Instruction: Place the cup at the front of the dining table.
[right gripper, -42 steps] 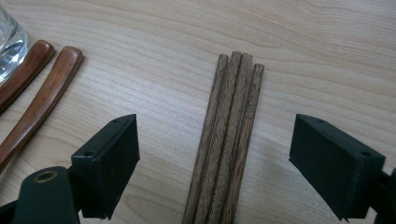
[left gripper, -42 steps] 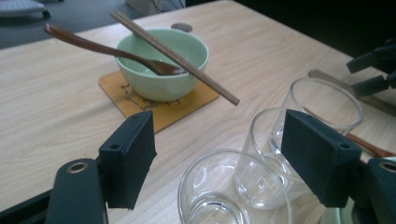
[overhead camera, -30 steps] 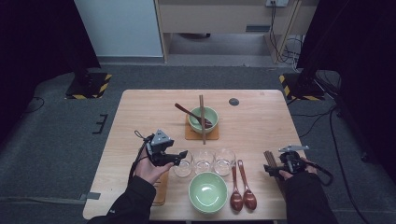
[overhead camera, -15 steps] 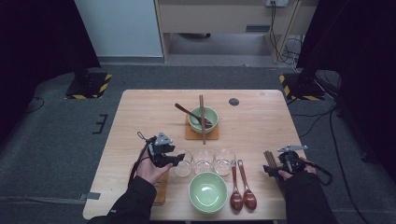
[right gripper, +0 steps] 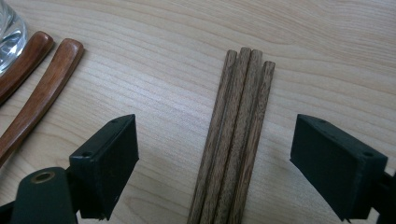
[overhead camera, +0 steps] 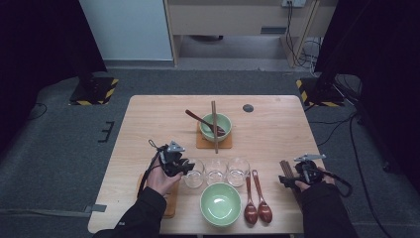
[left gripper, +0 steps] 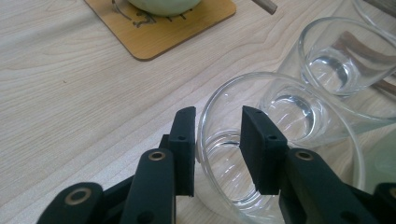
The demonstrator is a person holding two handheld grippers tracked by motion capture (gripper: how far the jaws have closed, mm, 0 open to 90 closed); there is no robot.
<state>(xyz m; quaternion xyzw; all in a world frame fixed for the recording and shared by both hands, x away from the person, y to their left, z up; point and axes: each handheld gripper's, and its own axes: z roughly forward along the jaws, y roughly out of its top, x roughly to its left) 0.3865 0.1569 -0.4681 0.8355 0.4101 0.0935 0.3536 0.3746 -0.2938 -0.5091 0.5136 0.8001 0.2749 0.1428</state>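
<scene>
Three clear glasses stand in a row at the table's front. My left gripper (overhead camera: pixel 187 168) (left gripper: pixel 217 135) straddles the wall of the leftmost glass (overhead camera: pixel 194 173) (left gripper: pixel 322 154), one jaw outside the rim and one inside. Its jaws have just been closing, with the glass wall between them. A gap still shows beside the inner pad, so the gripper is open. At the front right, my right gripper (overhead camera: pixel 287 178) (right gripper: pixel 215 144) stands wide open over a bundle of several wooden chopsticks (overhead camera: pixel 285 167) (right gripper: pixel 233 140) lying flat between its jaws, untouched.
The middle glass (overhead camera: pixel 216 171) (left gripper: pixel 345 60) and right glass (overhead camera: pixel 238 169) stand close beside the first. A green bowl (overhead camera: pixel 220 203) and two wooden spoons (overhead camera: pixel 257 208) (right gripper: pixel 42 93) lie in front. Farther back, a bowl (overhead camera: pixel 216 124) with a spoon and chopsticks sits on a coaster (left gripper: pixel 154 28).
My left gripper has edged toward the leftmost glass and its jaws have narrowed around the rim. The right hand has stayed put.
</scene>
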